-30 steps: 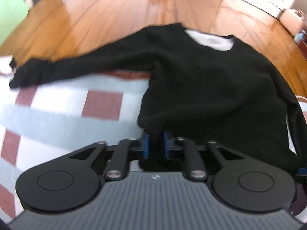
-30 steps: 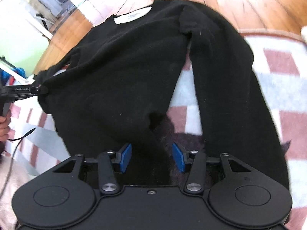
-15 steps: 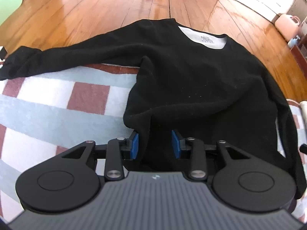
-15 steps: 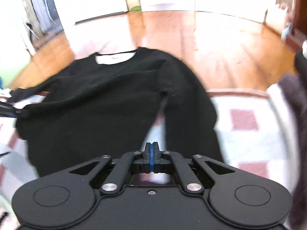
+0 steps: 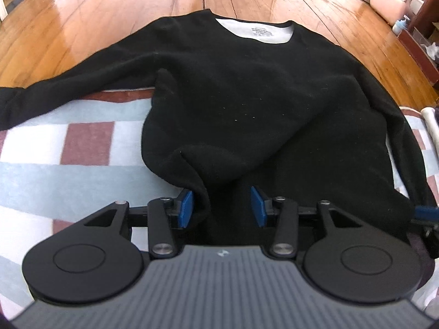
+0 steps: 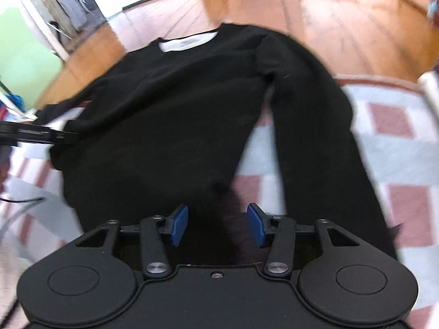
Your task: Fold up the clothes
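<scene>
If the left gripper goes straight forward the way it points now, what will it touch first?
Most likely the black sweater: its bunched hem already lies between the open fingers of the left gripper. Farther along comes only more sweater, then the wooden floor.

Sweater (image 5: 247,104) flat, collar at 12 o'clock on wood floor (image 5: 82,27), hem at 6 on rug (image 5: 55,148). One sleeve stretches toward 9; other lies along body at 3. Jug (image 5: 389,2) at 1.

Both wrist views face the sweater (image 5: 247,96) hem closely.
</scene>
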Demonstrator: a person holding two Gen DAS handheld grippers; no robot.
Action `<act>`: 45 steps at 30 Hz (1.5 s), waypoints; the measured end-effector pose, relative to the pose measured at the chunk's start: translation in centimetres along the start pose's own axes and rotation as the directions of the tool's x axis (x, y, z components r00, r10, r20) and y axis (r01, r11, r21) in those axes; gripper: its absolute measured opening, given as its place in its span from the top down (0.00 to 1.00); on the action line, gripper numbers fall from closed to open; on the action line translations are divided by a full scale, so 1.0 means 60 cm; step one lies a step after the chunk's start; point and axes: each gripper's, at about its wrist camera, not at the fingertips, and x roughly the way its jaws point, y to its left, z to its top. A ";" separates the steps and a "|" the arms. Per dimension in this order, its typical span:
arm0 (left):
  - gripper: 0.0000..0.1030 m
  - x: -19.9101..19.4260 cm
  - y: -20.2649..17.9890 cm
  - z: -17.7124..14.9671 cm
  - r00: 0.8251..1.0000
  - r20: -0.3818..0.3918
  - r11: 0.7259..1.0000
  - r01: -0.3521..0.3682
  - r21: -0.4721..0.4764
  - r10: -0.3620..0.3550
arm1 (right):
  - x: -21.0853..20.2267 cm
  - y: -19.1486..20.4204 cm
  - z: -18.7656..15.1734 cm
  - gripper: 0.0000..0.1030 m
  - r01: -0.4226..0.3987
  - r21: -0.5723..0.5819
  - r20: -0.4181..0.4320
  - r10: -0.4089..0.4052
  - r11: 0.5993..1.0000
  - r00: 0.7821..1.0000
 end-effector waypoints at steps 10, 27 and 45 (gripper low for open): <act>0.89 -0.009 -0.033 0.018 0.952 0.150 0.964 0.260 0.065 -0.267 | 0.047 0.004 0.016 0.95 0.073 -0.061 0.026 -0.071 0.995 0.997; 0.47 -0.035 -0.022 -0.015 0.996 0.038 0.994 0.081 0.072 -0.083 | 0.045 -0.068 0.049 0.77 0.289 0.062 0.103 -0.294 0.955 0.950; 0.29 -0.001 -0.045 -0.033 0.995 -0.087 0.993 0.062 0.101 -0.053 | -0.030 -0.020 -0.076 0.92 0.180 -0.021 0.112 -0.176 0.984 0.978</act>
